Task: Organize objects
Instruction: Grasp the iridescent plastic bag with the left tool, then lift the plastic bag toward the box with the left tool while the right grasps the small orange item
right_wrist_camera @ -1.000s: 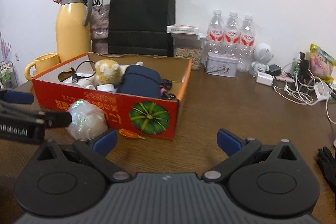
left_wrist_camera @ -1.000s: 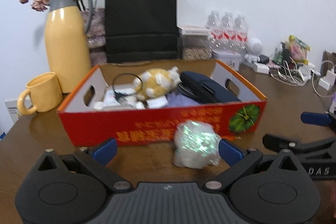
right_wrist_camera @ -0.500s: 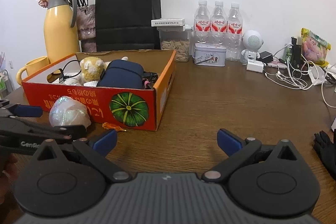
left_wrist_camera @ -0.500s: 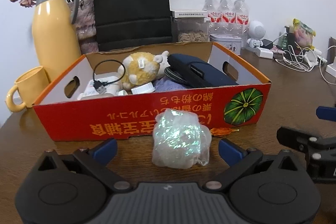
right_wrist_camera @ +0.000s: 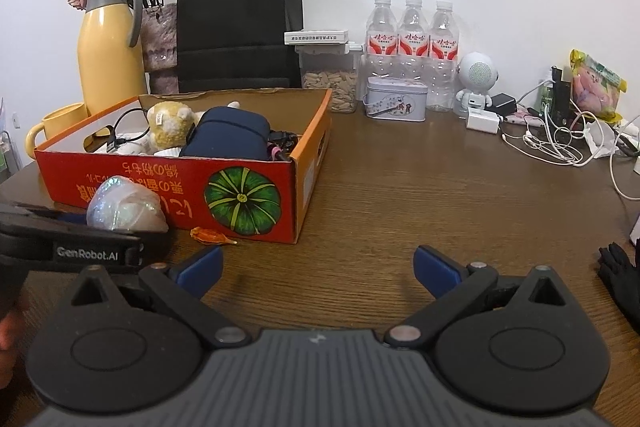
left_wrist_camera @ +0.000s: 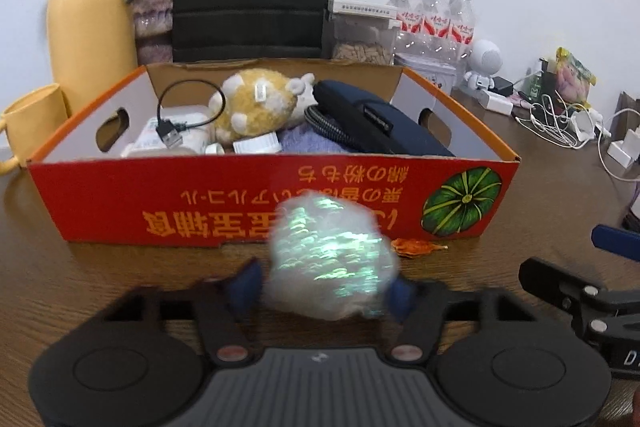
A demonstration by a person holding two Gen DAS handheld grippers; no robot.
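A crumpled iridescent plastic bundle lies on the wooden table in front of a red cardboard box. My left gripper straddles the bundle; its jaws are closing and the blue pads touch both of its sides. In the right wrist view the same bundle sits by the box with the left gripper's black finger beside it. The box holds a plush toy, a navy pouch and a USB cable. My right gripper is open over bare table, holding nothing.
A small orange scrap lies by the box's front corner. Behind the box stand a yellow thermos, a mug and a black paper bag. Water bottles, a tin, white cables and a black glove occupy the right.
The left gripper came forward and down around the bundle, and its jaws went from wide apart to closed in against the bundle's sides. The right gripper stayed put.
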